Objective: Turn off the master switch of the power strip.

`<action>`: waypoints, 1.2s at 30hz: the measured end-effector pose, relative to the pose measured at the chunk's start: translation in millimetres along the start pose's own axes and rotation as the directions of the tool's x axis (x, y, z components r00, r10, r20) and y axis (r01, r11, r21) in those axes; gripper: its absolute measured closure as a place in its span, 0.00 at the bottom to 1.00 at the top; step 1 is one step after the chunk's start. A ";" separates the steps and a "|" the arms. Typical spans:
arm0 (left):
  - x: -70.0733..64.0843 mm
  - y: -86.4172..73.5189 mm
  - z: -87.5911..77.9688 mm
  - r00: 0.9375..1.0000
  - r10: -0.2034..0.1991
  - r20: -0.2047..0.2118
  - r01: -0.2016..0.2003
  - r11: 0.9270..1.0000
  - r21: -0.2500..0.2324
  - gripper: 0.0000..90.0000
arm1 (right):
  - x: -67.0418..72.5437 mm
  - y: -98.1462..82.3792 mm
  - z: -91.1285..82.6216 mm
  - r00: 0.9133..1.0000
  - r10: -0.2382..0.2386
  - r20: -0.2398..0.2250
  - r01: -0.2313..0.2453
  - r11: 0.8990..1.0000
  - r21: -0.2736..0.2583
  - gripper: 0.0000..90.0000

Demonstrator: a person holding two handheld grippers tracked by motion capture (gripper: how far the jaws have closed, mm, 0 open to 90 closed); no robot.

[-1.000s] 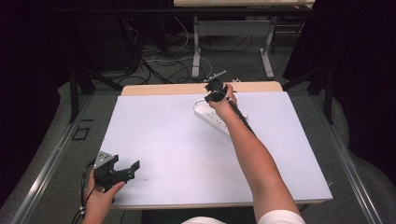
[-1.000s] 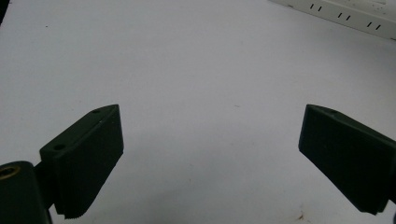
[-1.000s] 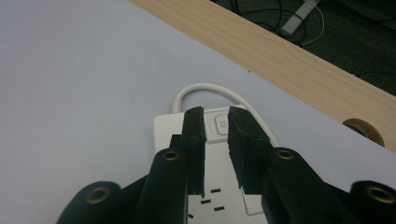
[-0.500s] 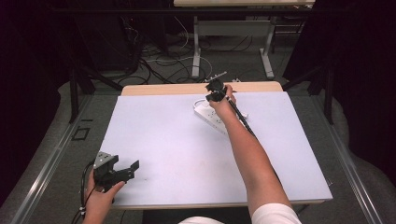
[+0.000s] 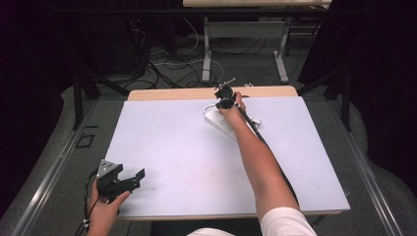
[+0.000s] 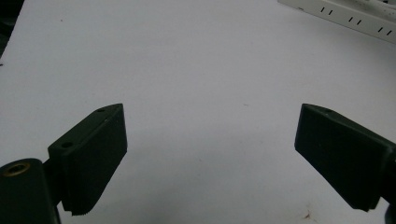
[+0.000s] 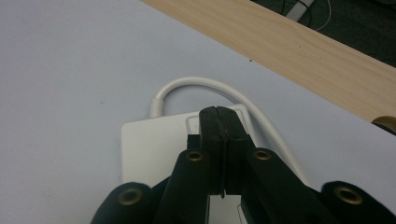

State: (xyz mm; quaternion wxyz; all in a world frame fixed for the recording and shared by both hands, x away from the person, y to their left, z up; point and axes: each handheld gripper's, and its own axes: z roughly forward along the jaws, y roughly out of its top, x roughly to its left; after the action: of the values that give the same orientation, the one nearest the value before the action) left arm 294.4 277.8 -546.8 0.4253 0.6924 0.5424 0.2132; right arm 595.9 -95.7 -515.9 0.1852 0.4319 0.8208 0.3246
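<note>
A white power strip [image 5: 216, 121] lies at the far middle of the table, its white cord [image 7: 205, 84] looping out of one end. My right gripper [image 5: 225, 101] hangs over that cord end, pointing down. In the right gripper view the right gripper [image 7: 219, 112] is shut with nothing between the jaws, and its tips stand over the power strip [image 7: 149, 144] near the cord. Whether they touch it I cannot tell. My left gripper [image 5: 129, 173] rests open at the table's front left corner. The left gripper view has the left gripper [image 6: 212, 109] wide apart over bare white surface, the power strip [image 6: 350, 16] far off.
The white table top [image 5: 172, 147] ends in a bare wooden strip [image 5: 172, 93] along its far edge. Beyond it are table legs and loose cables on the floor [image 5: 167, 64]. My right forearm [image 5: 260, 162] crosses the right middle of the table.
The right gripper has dipped slightly toward the cord end of the power strip. The left gripper has stayed where it was.
</note>
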 end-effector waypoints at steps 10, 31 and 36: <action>-3.3 -1.1 -1.4 0.999 0.032 -0.016 -0.032 0.999 0.003 0.07 | -1.0 2.6 7.5 1.000 -0.029 -0.002 0.029 1.000 0.010 1.00; -10.6 -1.9 4.2 0.998 0.062 -0.001 -0.062 0.998 0.005 0.01 | -6.7 -4.1 16.4 0.999 0.031 -0.025 -0.031 0.999 -0.008 1.00; -11.7 -1.5 3.9 0.998 0.067 0.005 -0.067 0.998 0.007 0.01 | -5.7 -6.5 16.2 1.000 0.023 -0.021 -0.023 1.000 -0.001 1.00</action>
State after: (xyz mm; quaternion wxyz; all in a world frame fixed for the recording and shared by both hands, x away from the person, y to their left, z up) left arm 292.8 265.6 -548.2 0.4167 0.7124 0.5185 0.2238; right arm 604.7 -97.1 -531.9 0.1732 0.4377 0.8176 0.3316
